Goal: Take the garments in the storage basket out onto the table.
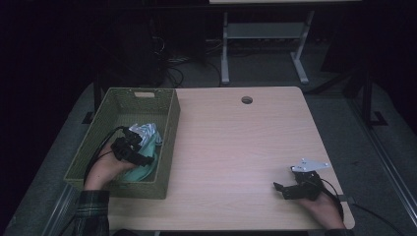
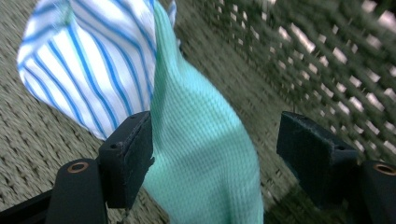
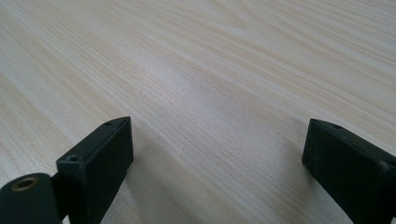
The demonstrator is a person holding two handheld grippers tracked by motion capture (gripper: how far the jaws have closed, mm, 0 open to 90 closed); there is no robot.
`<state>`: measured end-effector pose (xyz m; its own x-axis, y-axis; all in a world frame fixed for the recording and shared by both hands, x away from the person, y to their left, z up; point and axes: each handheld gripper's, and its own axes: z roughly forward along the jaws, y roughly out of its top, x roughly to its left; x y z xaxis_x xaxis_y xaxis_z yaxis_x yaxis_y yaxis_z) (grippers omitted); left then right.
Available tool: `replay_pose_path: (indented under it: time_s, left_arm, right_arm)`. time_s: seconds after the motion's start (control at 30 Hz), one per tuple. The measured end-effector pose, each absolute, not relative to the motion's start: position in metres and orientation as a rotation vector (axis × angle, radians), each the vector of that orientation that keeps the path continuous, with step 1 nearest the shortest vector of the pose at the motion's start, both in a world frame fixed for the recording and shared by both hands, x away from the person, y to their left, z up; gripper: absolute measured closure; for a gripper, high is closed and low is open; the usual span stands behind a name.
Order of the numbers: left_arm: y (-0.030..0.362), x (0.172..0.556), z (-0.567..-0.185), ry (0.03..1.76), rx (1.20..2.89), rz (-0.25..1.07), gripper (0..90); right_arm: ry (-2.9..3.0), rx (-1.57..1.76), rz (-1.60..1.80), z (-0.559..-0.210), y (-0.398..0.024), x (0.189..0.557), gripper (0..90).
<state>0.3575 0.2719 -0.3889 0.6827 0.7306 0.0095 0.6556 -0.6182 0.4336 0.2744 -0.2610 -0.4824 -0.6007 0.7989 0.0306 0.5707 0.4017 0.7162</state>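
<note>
Mint-green cloth (image 2: 201,154): lies in the olive woven basket (image 1: 169,123), touching a blue-striped white cloth (image 2: 88,60). Left hand-held gripper (image 2: 212,149): inside the basket, jaws apart, green cloth between them against one pad, the other clear. Basket: on the left part of the pale wood surface (image 1: 236,142). Right hand-held gripper (image 1: 287,189): jaws apart over bare wood near the surface's right front corner. Room: dark, grey floor (image 1: 344,113), another table's legs (image 1: 225,49) behind.

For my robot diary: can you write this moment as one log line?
left gripper: open around mint cloth in basket | right gripper: open, empty, over table
</note>
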Motion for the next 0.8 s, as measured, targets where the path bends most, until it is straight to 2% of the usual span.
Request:
replay_pose_path:
  time_s: [0.53, 0.7, 0.8]
  left_arm:
    - [0.263, 0.361, -0.400, 1.079, 2.636, 0.239, 35.7]
    - [0.262, 0.361, -0.402, 1.077, 2.653, 0.229, 46.3]
    - [0.263, 0.362, -0.402, 1.089, 2.656, 0.200, 58.3]
  right_arm:
    - [2.346, 1.190, 1.011, -0.482, -0.261, 0.274, 8.4]
    - [2.346, 1.190, 1.012, -0.482, -0.261, 0.274, 8.4]
    - [2.346, 1.190, 1.012, -0.482, -0.261, 0.274, 8.4]
